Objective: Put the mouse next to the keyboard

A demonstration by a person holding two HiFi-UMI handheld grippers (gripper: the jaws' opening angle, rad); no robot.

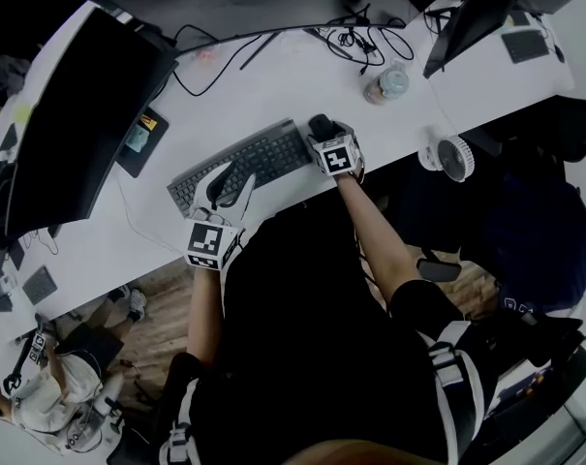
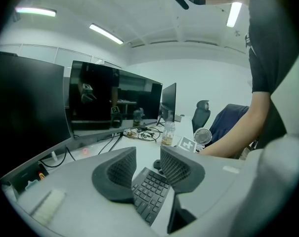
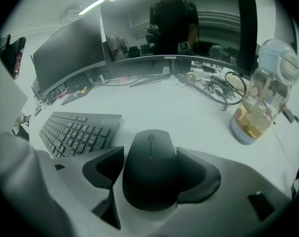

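As seen along the right gripper (image 3: 149,171): black wireless mouse (image 3: 150,164) flat on the white desk (image 3: 189,117), lodged between the two jaws; jaws spread wide, flanking its sides with no evident squeeze.
Mouse position: just beside the right end of the black keyboard (image 3: 80,130), with a narrow strip of bare desk between, not touching.
Head view: right gripper (image 1: 323,136) pitched steeply down over the mouse (image 1: 320,124); keyboard (image 1: 244,163) lying obliquely near the desk's front edge.
Left gripper (image 2: 148,164): jaws apart, nothing between them, only keys visible beyond; poised above the left half of the keyboard, apparently idle.
Surroundings: water bottle (image 3: 260,102) well apart to the right of the mouse; curved monitor (image 3: 70,53) standing behind the keyboard; cables farther back.
Step in hand: judged as release after placement, with the mouse already where the task asks and the task seemingly all but complete.
Next move: probably a straight withdrawal up and back, keeping the jaws wide so as not to drag or nudge the mouse out of place.
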